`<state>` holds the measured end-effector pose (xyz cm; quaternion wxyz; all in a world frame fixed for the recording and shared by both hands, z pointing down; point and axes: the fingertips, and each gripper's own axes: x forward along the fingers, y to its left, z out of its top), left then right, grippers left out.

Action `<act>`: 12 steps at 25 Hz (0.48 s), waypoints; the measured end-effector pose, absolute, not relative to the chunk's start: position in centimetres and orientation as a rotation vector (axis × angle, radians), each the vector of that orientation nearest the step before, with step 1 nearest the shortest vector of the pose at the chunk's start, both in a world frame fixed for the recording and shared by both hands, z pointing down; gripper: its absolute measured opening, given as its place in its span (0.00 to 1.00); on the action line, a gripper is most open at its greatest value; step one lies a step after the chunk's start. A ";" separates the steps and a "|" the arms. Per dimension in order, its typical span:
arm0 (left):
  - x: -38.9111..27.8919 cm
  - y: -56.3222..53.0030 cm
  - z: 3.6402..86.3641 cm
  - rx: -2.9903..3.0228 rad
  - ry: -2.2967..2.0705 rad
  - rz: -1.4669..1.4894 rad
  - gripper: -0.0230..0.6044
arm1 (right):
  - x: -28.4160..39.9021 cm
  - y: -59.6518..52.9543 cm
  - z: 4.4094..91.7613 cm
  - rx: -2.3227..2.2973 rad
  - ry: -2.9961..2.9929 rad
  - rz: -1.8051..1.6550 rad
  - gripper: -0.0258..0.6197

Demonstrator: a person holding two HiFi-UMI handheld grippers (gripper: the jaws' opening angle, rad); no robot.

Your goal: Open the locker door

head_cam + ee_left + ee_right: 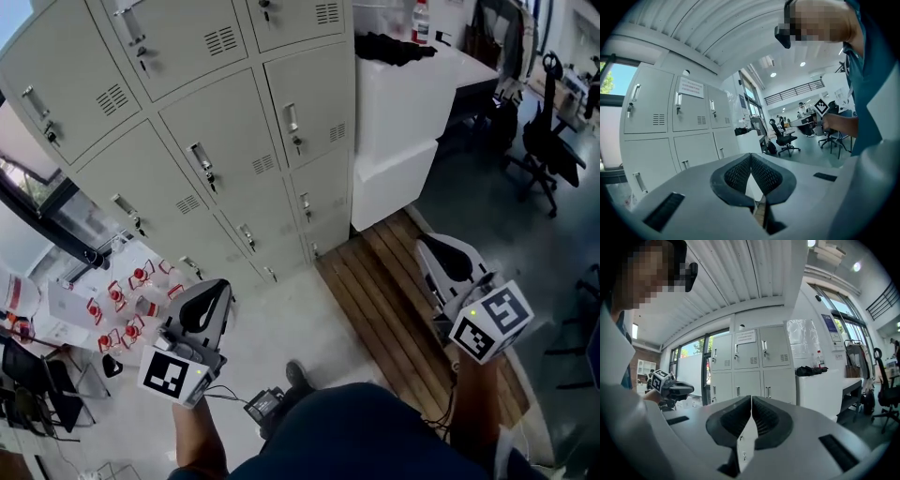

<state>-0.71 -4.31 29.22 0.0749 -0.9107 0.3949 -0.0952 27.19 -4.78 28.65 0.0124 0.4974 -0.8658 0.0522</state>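
All the doors on the locker bank (234,141) are shut right now, each with a slim upright handle (200,159) and what looks like a key hanging just under it. The bank sits up and to the left in the head view, with a white bench (403,103) butted against its right end and wooden decking (384,291) on the floor in front of that. Can't tell which door the person means to go for.

The left gripper (217,289) and right gripper (427,246) both hang low, well apart from the lockers. Each has its jaws pressed together with nothing between them.

So the step in hand looks like the approach: step in, pick one handle, and spread the jaws before arriving. Then close them across the handle's narrow sides. Those handles look thin, so lining up square-on probably matters, and the pull should follow the door's swing rather than yank straight back.
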 end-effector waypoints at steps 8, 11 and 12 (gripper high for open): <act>-4.8 -12.7 29.9 -2.806 1.035 -0.264 0.06 | 22.3 -9.4 28.3 1.677 -2.610 0.149 0.10; -5.2 -14.8 29.7 -2.820 0.985 -0.247 0.06 | 21.5 -10.7 28.6 1.715 -2.581 0.156 0.10; -5.4 -15.5 29.6 -2.821 0.970 -0.245 0.06 | 21.3 -11.1 28.6 1.729 -2.572 0.156 0.10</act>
